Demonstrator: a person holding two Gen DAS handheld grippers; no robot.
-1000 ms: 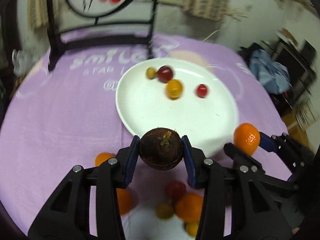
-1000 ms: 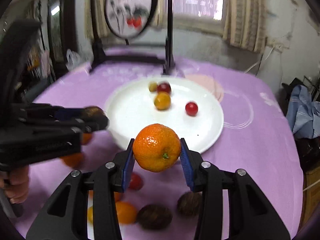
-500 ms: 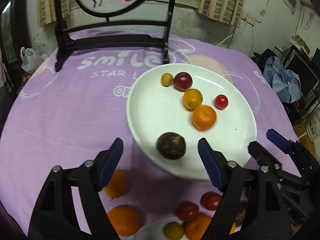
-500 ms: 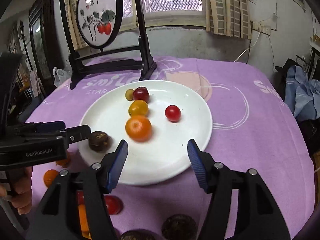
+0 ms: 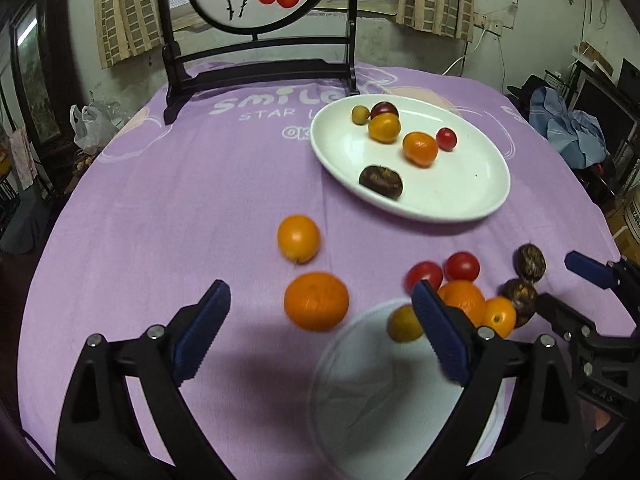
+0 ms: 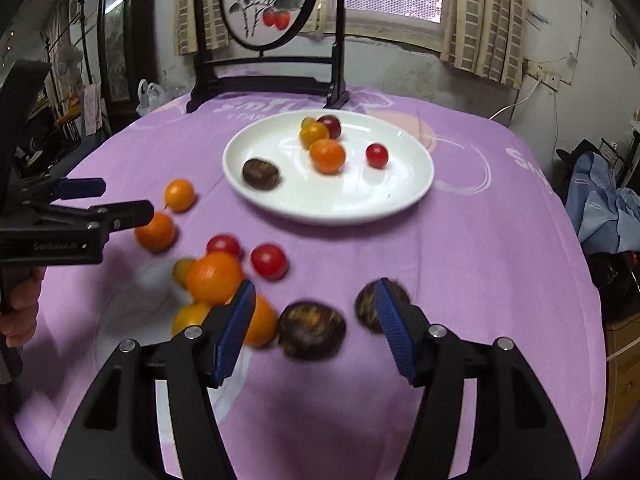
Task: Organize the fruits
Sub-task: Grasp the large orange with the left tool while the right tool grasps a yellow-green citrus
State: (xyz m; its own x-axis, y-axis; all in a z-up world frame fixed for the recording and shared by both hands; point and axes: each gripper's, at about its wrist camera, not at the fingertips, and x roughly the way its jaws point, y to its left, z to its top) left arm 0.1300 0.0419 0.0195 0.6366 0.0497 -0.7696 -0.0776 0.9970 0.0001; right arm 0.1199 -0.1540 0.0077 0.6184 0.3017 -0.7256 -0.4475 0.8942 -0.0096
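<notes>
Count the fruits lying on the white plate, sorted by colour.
Red: 2, bright red fruit and dark red fruit
Yellow: 2, amber fruit and small yellow fruit
Orange: 1, orange fruit
Dark brown: 1, dark brown fruit
Total: 6 on the white plate

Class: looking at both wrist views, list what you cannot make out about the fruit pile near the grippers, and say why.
- Orange, left wrist view: partly hidden behind a left gripper finger.
- Rear dark fruit, right wrist view: partly covered by a right gripper finger.
- Clear lid, left wrist view: blurred, outline uncertain.
- Pile count: fruits overlap, cannot tell.
</notes>
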